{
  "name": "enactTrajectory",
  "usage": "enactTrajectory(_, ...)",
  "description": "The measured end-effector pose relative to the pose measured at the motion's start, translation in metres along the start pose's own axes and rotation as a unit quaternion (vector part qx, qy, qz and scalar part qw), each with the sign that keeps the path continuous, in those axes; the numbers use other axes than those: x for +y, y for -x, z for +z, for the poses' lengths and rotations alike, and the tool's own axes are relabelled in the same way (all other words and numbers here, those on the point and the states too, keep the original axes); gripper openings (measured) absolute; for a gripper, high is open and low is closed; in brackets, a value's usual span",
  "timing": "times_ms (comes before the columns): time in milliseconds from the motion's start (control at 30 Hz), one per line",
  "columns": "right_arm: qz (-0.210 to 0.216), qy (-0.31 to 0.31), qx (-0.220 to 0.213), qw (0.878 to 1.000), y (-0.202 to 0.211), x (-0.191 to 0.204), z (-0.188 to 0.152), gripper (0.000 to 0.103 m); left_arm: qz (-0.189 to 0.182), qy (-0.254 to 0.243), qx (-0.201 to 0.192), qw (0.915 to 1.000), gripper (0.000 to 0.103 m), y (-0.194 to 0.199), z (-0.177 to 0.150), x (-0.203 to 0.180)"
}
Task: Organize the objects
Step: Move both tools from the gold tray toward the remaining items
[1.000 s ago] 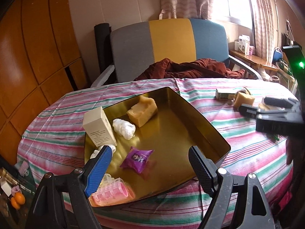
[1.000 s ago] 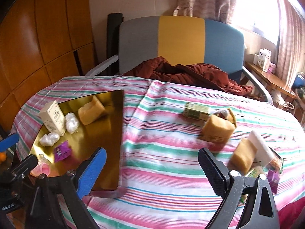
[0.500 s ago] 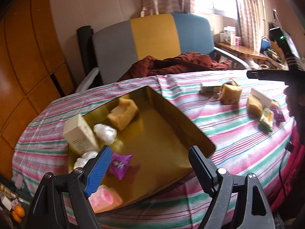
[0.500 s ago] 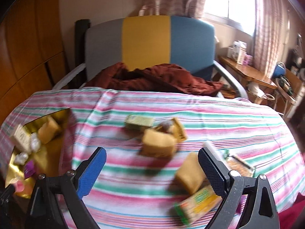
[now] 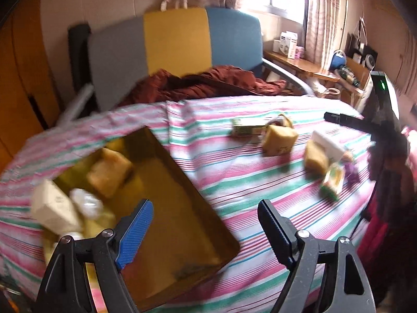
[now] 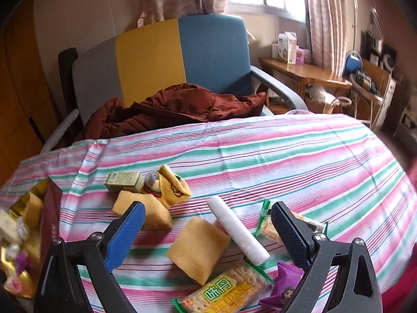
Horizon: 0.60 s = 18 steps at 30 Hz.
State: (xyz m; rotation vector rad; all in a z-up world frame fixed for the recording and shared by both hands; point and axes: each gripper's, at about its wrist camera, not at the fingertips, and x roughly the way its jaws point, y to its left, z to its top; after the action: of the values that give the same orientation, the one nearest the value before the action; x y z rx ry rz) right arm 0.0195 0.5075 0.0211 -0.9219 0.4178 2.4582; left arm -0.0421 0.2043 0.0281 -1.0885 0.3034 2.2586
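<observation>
A gold tray (image 5: 182,208) sits on the striped tablecloth at the left; it holds a yellow sponge (image 5: 109,172), a cream box (image 5: 52,208) and white wrapped pieces. My left gripper (image 5: 206,224) is open and empty over the tray's near right corner. My right gripper (image 6: 206,224) is open and empty above loose items: a yellow sponge (image 6: 198,247), a white block (image 6: 237,229), a cracker packet (image 6: 224,292), a purple sachet (image 6: 284,284), another sponge (image 6: 146,208), a green box (image 6: 122,181) and a small yellow bag (image 6: 172,185).
A grey, yellow and blue armchair (image 6: 166,60) with a dark red cloth (image 6: 172,109) stands behind the table. A wooden side table (image 6: 305,75) with boxes is at the right. The tray also shows at the left edge of the right wrist view (image 6: 18,284).
Both grippers have swung right. The left view now shows less of the tray and more of the loose items. The right gripper has come down close over the loose items.
</observation>
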Motion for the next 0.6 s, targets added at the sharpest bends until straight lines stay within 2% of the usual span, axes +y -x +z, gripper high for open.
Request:
enactTrajectory(133,0.007,-0.031,0.005,0.999,0.001,-0.01,0.001,0.099,-0.04,0.03,0.034,0.9982,0.082,-0.03,0.024,-0.007)
enactTrajectory(300,0.027,-0.083,0.01,0.996,0.004,-0.028,0.004,0.1,-0.042,0.033,0.045,0.9976,0.082,-0.06,0.054,-0.02)
enactTrajectory(600,0.029,-0.076,0.013,0.997,0.006,-0.027,0.004,0.1,-0.05,0.052,0.1,0.9924,0.084,-0.132,0.107,-0.034)
